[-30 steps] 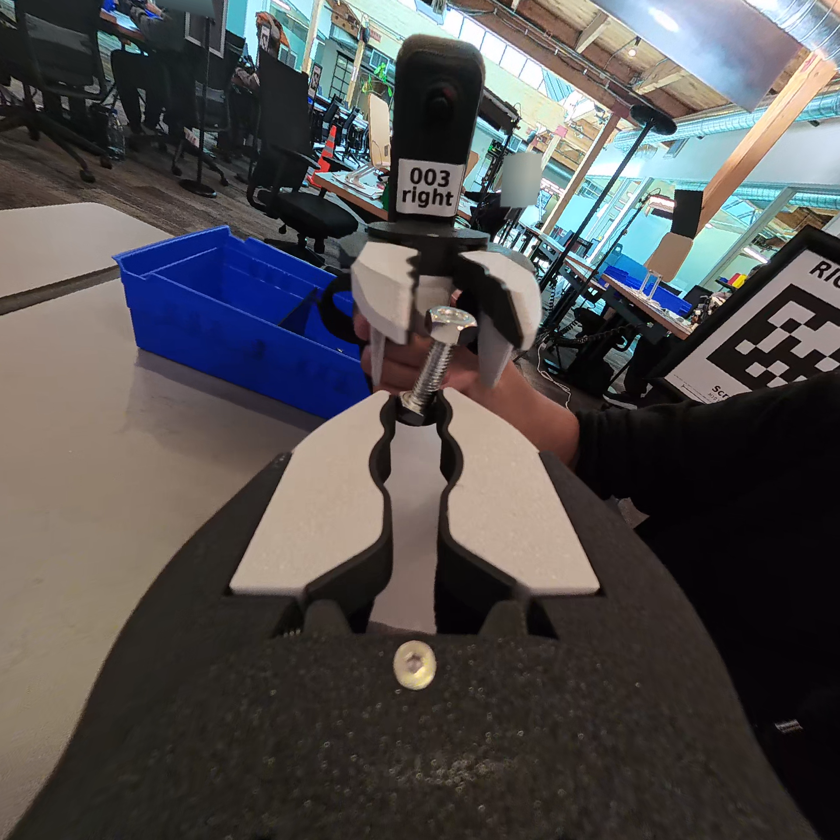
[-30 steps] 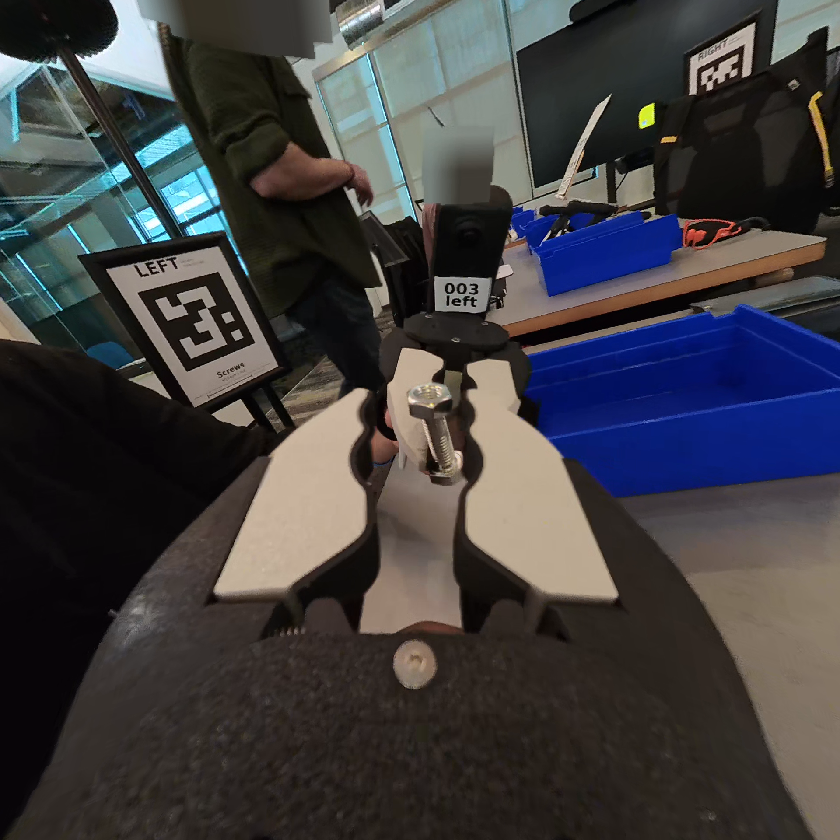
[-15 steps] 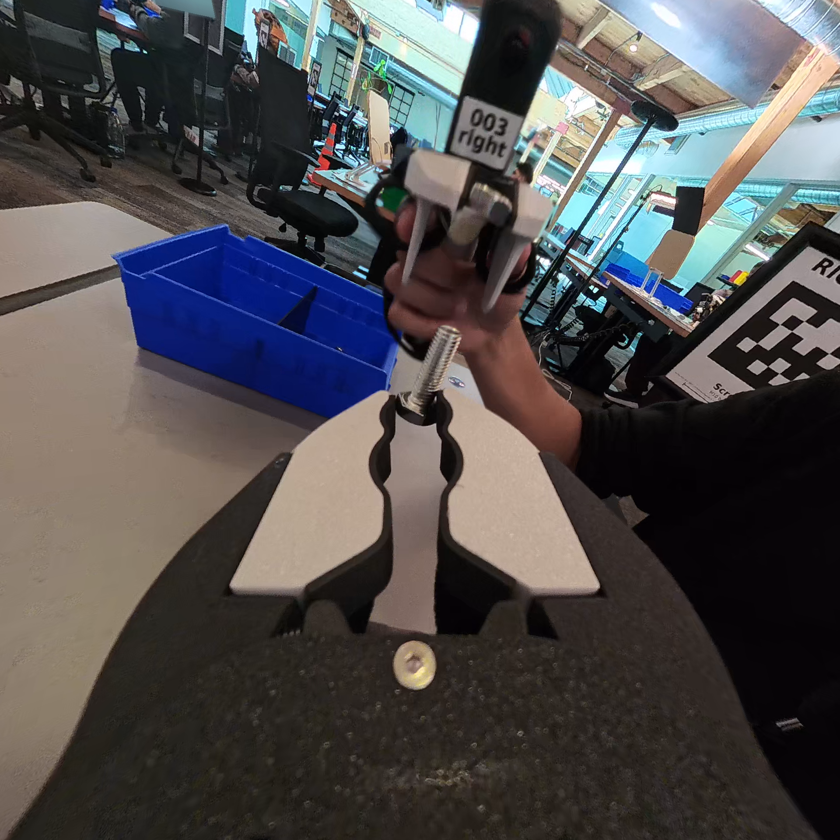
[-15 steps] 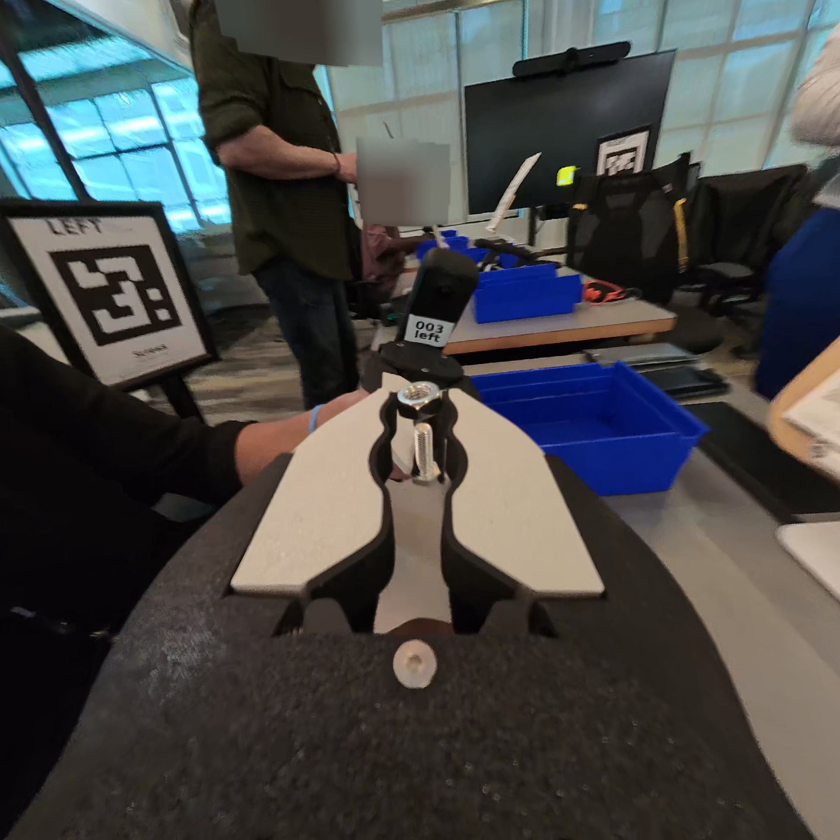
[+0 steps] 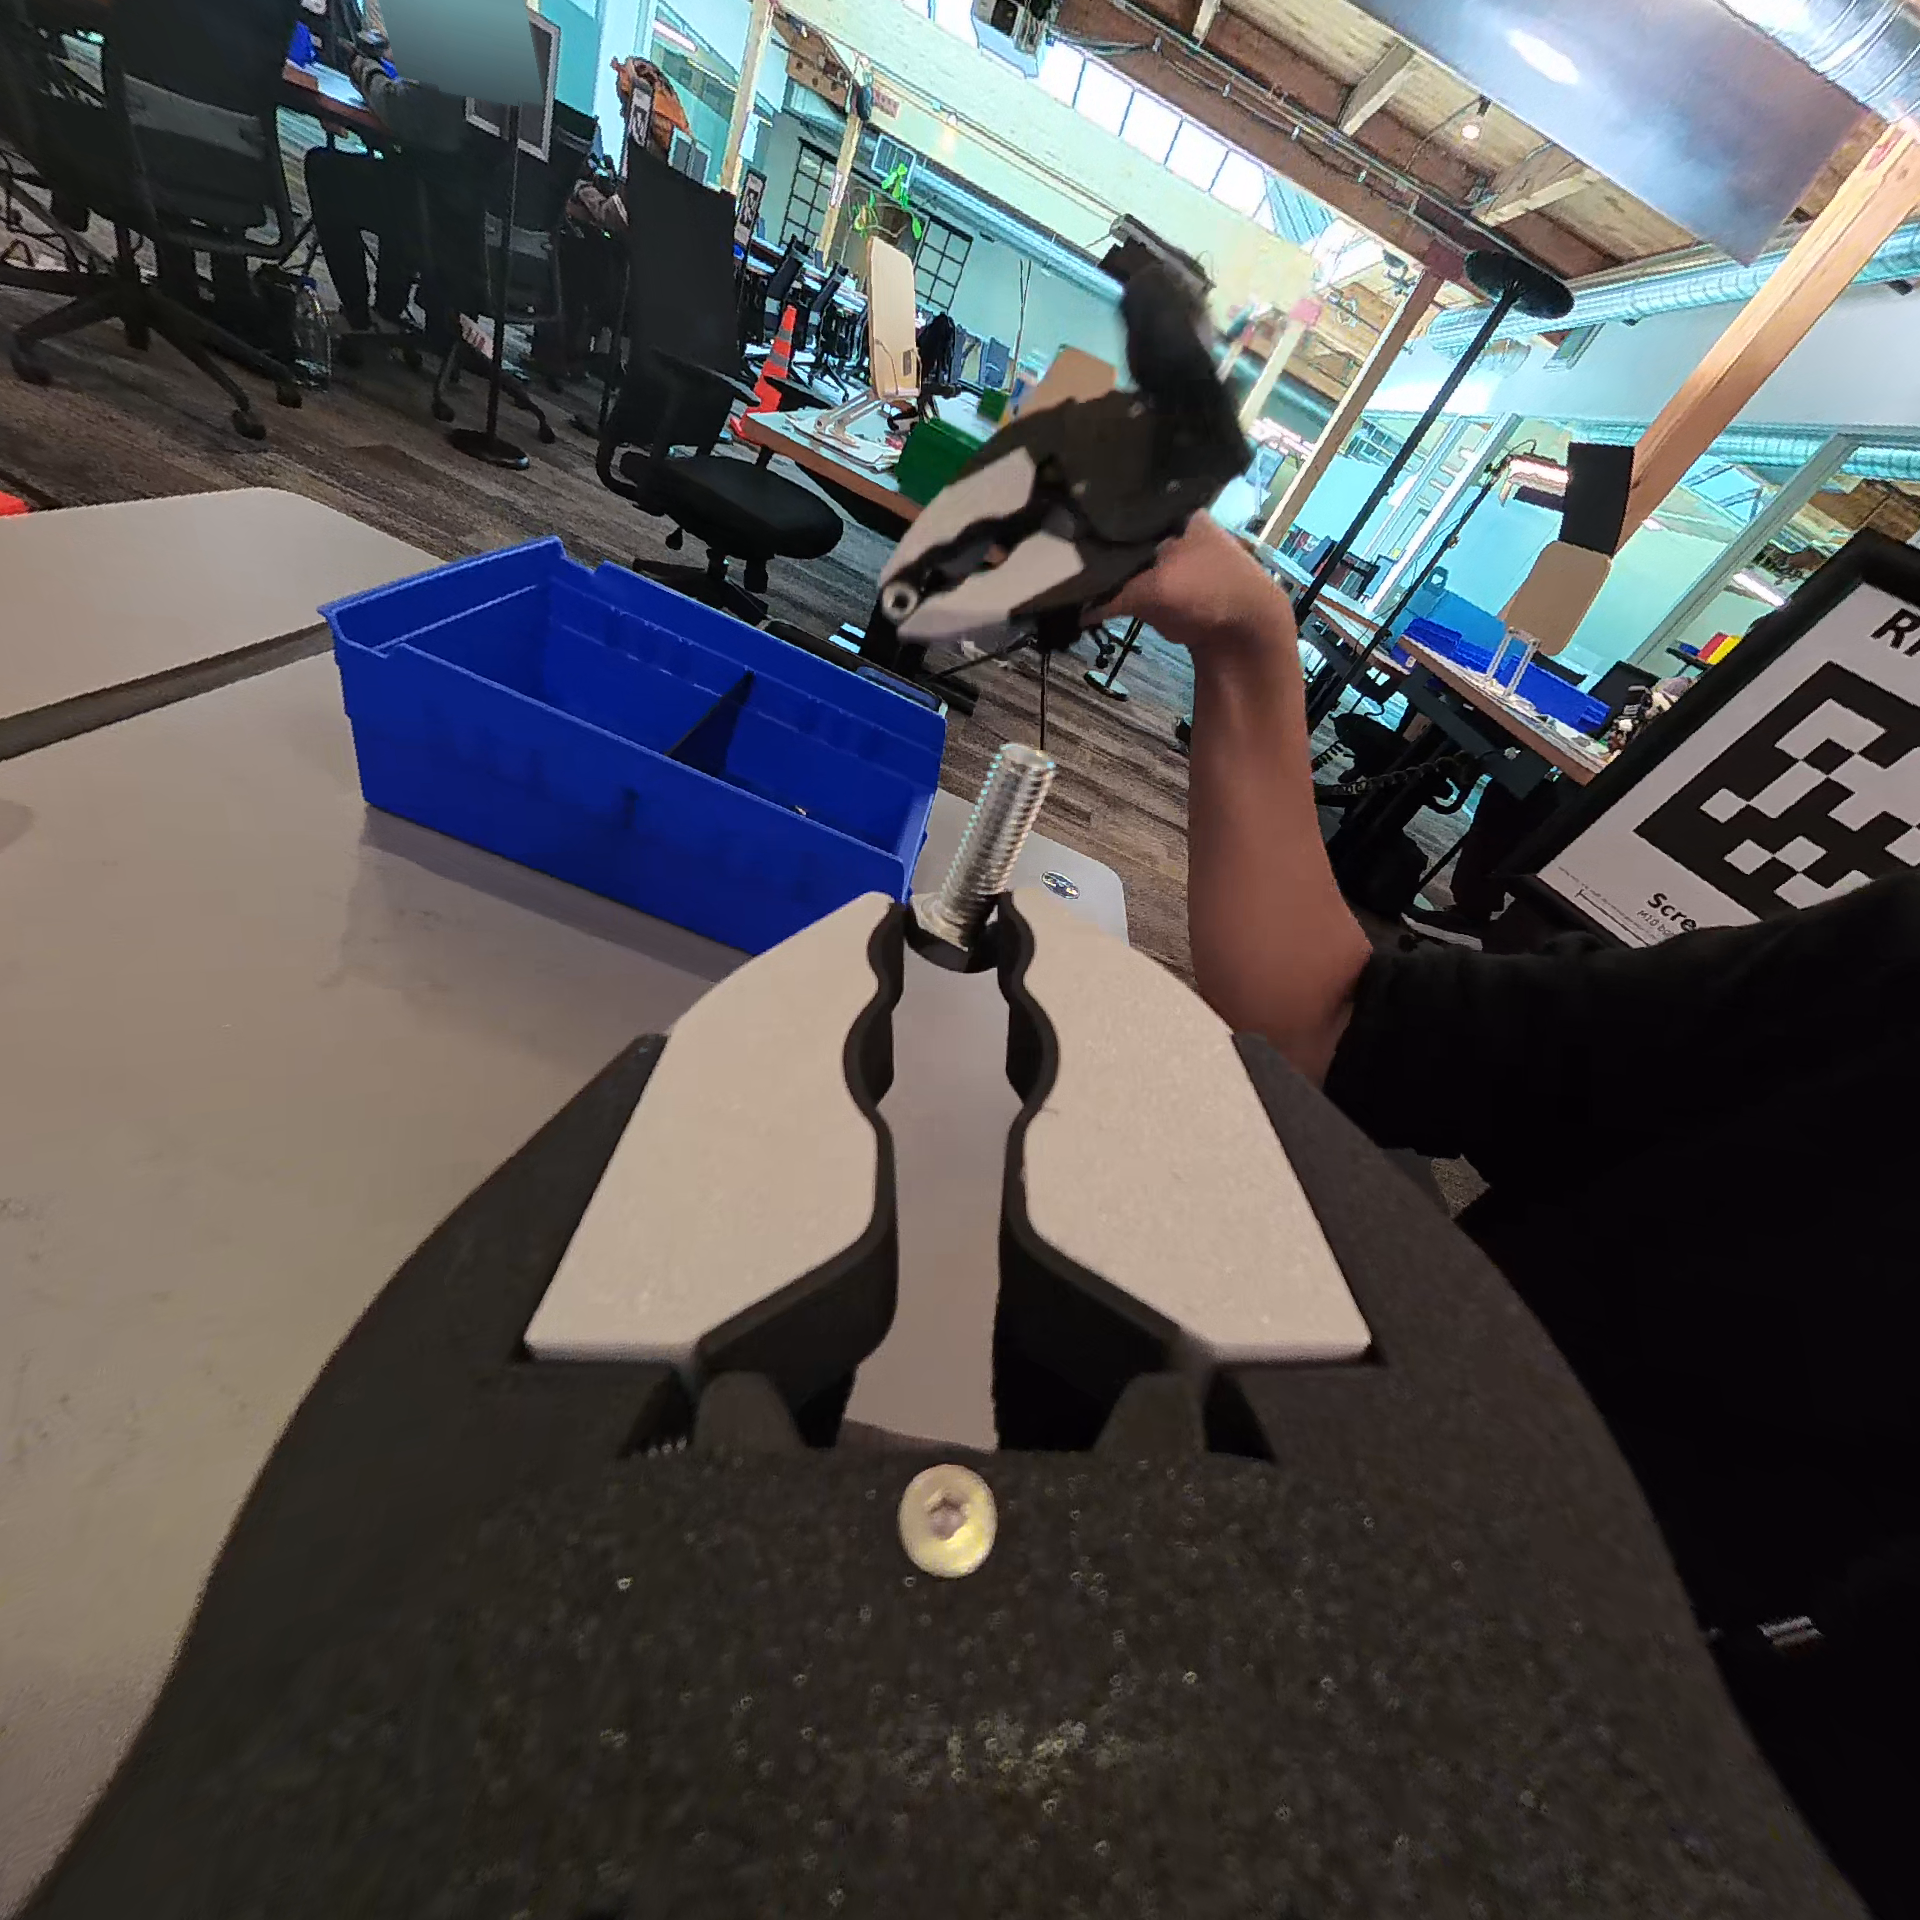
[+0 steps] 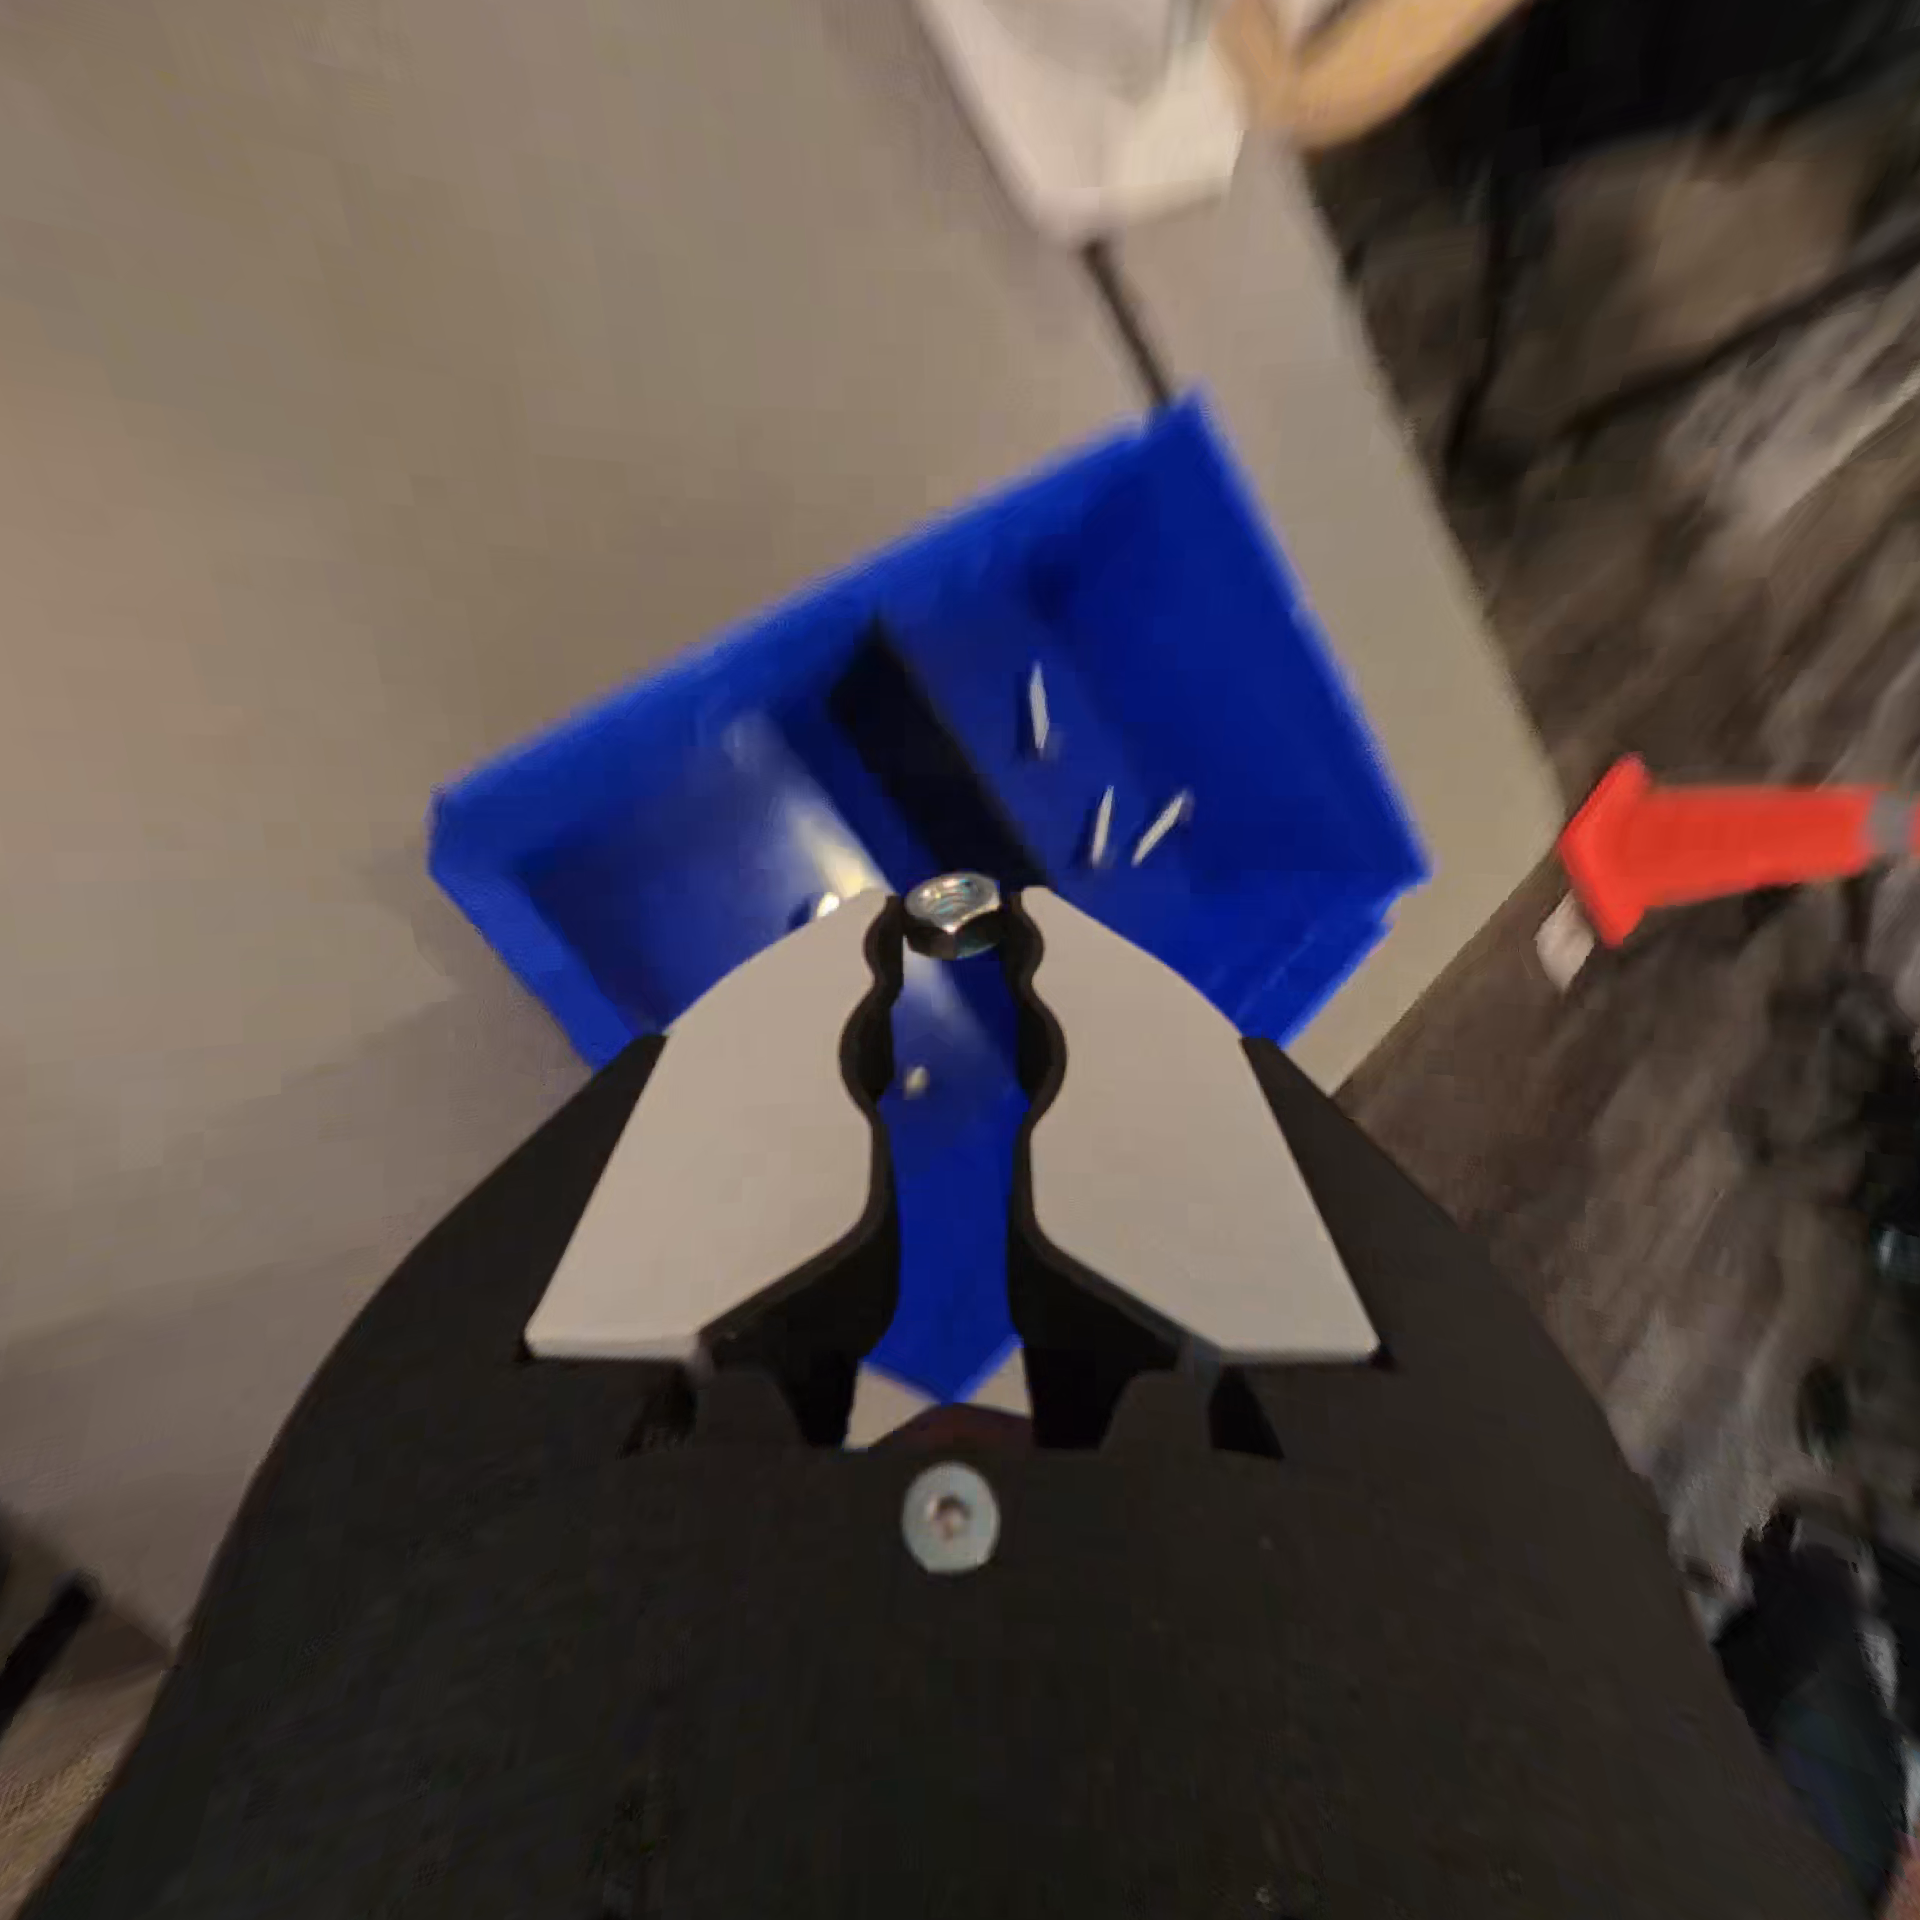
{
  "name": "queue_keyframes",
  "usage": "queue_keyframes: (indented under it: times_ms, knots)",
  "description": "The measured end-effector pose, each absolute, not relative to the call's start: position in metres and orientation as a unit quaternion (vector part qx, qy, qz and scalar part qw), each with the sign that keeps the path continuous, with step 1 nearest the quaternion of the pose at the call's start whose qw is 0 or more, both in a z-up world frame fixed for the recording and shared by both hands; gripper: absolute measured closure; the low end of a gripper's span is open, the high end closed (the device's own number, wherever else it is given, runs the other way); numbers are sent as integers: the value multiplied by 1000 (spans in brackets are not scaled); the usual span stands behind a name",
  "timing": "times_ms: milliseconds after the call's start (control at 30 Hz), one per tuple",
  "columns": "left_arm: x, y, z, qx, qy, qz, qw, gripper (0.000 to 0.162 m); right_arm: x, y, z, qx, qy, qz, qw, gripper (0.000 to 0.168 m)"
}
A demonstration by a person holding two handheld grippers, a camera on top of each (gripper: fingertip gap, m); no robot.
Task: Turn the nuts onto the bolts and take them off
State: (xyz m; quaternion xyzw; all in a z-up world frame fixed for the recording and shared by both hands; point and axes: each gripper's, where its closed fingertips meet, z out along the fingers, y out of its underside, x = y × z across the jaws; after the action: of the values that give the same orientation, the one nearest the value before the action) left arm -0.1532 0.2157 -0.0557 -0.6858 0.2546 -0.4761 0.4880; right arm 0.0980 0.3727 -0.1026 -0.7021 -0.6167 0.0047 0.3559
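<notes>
A: Close in, the left gripper (image 5: 951,925) has its fingers clamped on the head of the bolt (image 5: 992,836) — the threaded shank stands up bare, tilted slightly, over the bench's near edge.

B: And the nut (image 6: 951,928)?

A: Pinched at the tips of the right gripper (image 6: 951,940), fingers closed on it, held above the divided blue bin (image 5: 623,748) near the bench's far edge.

B: So this nut is off?

A: I'd judge yes — dropping it in the bin looks next. A few blurred fasteners (image 6: 1101,826) lie inside.
</notes>
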Motion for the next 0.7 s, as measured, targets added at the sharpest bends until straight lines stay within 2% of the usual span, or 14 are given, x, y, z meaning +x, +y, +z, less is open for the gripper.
queue_keyframes:
  times_ms: [133, 233, 333, 467, 700]
  knots:
    - [-148, 216, -59, -689, 259, -478, 481, 146, 133, 379, -176, -799, -573, -7, 184, 150]
    - [-143, 215, -60, -690, 264, -477, 477, 146, 145, 376, -216, -838, -539, 6, 85, 150]
    - [-142, 214, -61, -691, 267, -473, 476, 146, 157, 377, -246, -847, -530, -15, 24, 150]
    - [-144, 214, -61, -692, 264, -474, 477, 146, 165, 379, -272, -856, -516, -27, -24, 150]
    - [-145, 212, -58, -690, 265, -473, 479, 146, 157, 389, -284, -848, -528, -37, -11, 149]
